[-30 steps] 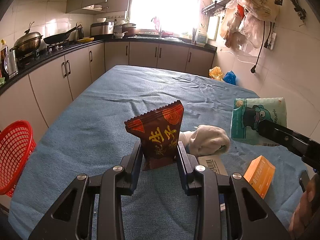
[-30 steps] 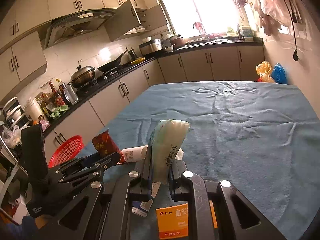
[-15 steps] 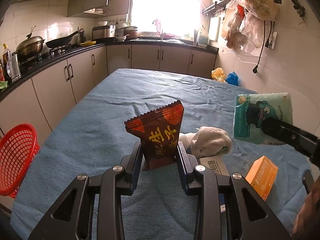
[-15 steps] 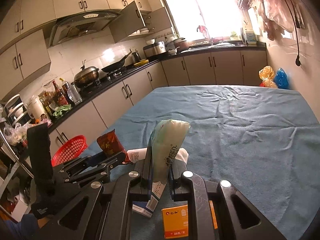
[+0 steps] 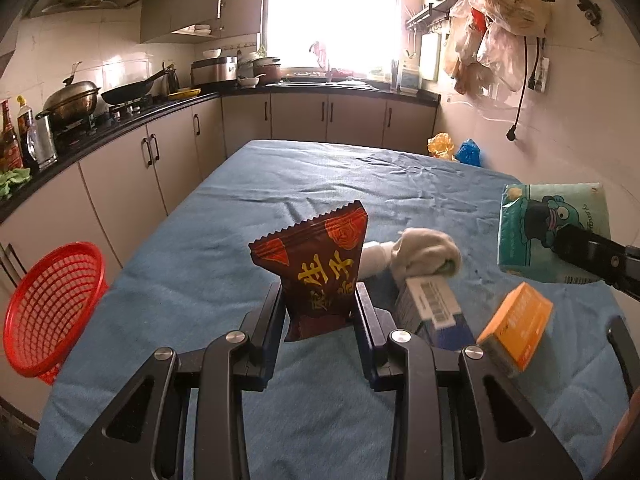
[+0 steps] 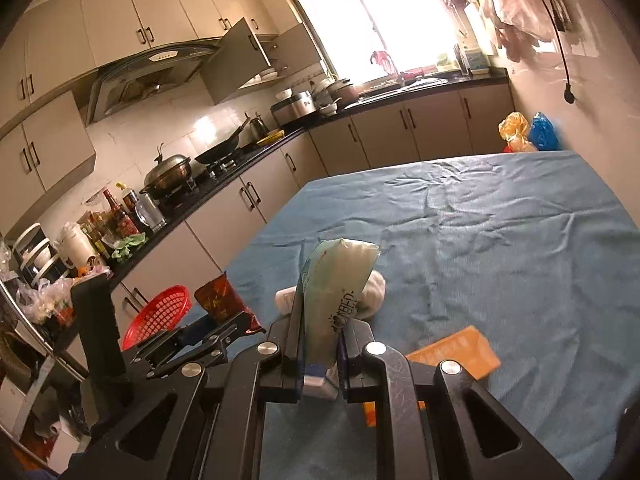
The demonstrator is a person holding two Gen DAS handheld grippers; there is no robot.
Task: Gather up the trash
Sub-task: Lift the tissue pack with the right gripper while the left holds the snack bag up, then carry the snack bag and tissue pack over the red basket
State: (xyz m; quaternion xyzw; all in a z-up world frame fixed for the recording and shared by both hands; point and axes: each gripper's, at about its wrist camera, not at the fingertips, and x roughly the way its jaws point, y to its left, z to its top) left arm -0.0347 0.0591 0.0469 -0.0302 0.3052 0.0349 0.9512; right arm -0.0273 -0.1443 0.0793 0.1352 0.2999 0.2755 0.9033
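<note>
My left gripper (image 5: 320,308) is shut on a dark red snack wrapper (image 5: 316,264) with yellow characters, held upright above the blue tablecloth (image 5: 224,248). The same wrapper (image 6: 218,300) shows in the right wrist view, left of my right gripper (image 6: 318,344). That gripper is shut on a pale green tissue pack (image 6: 336,284), seen edge-on; the pack (image 5: 552,224) hangs at the right in the left wrist view. A red mesh basket (image 5: 52,308) stands off the table's left edge, also visible as the basket (image 6: 158,316).
On the cloth lie a rolled white sock (image 5: 424,256), a white bottle (image 5: 372,260), a blue and white box (image 5: 432,308) and an orange box (image 5: 516,324). Cabinets and a stove counter (image 5: 120,120) run along the left and far side. Bags hang on the right wall (image 5: 500,20).
Both grippers have drawn back and risen slightly with their loads; the items on the cloth and the red basket now sit lower and nearer in the views. Both grips are unchanged.
</note>
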